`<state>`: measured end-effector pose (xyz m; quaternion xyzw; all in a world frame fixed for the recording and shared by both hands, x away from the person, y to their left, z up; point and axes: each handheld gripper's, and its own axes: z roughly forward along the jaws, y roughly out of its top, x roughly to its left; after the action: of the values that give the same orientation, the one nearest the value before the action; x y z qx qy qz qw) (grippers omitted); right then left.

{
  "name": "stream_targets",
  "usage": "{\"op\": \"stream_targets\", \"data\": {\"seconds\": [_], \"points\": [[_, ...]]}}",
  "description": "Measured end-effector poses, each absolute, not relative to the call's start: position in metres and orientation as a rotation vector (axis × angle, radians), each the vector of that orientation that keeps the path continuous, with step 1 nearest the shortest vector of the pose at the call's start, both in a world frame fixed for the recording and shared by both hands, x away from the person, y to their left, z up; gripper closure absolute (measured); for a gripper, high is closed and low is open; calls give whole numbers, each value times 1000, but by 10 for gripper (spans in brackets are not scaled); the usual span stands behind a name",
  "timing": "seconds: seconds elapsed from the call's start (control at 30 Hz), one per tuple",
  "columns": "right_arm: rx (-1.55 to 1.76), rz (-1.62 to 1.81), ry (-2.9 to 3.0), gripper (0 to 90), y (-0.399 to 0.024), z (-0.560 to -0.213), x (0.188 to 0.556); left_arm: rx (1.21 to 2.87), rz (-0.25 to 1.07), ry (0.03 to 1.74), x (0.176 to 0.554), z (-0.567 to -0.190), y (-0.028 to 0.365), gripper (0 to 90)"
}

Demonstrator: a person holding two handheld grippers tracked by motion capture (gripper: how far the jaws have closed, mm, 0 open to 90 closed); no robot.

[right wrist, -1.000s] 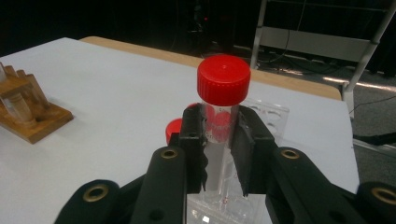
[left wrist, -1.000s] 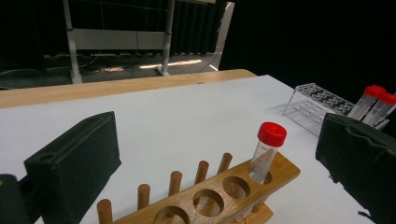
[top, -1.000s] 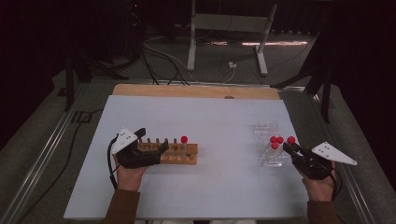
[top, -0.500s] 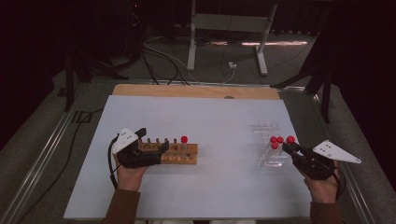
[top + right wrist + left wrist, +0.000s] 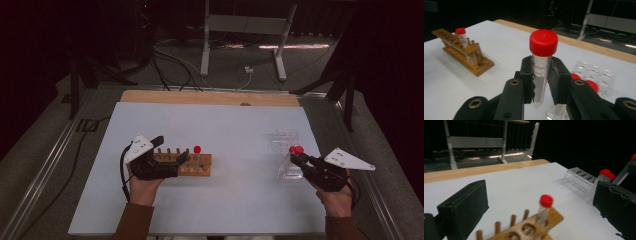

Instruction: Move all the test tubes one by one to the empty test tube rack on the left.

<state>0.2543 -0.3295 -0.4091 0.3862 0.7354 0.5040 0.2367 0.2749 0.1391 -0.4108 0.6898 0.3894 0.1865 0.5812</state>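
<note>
The white worktop carries two racks well apart: a wooden rack at the person's left and a clear plastic rack at the right. The wooden rack looks stiff and fairly solid, with a drilled top board and upright pegs, and the left claw stands with its jaws apart on either side of it, seemingly bracing it, though whether the pads press on the wood I cannot tell. The plastic rack is thin-walled and likely light, so it could slide or tip if a tube drags on it; two red caps show in it in the right gripper view. One red-capped tube stands upright in the end hole of the wooden rack. The right claw is clamped on another tube, gripping the clear barrel just below its red screw cap, with the conical tip hanging free beneath the pads, close beside the plastic rack and above the worktop. This tube is probably light, rigid, smooth plastic (slippery under hard pads, and liable to pivot if pinched low), so the present hold high on the barrel seems sound, keeping it upright and leaving the tip clear for dropping into a hole.
</note>
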Motion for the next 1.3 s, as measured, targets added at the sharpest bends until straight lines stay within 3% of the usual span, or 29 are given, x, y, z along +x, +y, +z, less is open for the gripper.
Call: {"op": "stream_targets", "data": {"seconds": [1.0,1.13,1.23,1.27,1.3], "points": [[922,1425,2231,745,-264,-421,258,1752,288,673,278,-407,10,39],[914,1427,2255,745,-258,-423,258,1771,276,661,278,-409,-4,105],[903,1421,2277,745,-252,-426,258,1785,258,634,277,-410,-12,230],[903,1421,2277,745,-252,-426,258,1785,249,617,277,-411,-14,230],[898,1419,2286,745,-251,-427,258,1790,239,603,276,-411,-17,323]]}}
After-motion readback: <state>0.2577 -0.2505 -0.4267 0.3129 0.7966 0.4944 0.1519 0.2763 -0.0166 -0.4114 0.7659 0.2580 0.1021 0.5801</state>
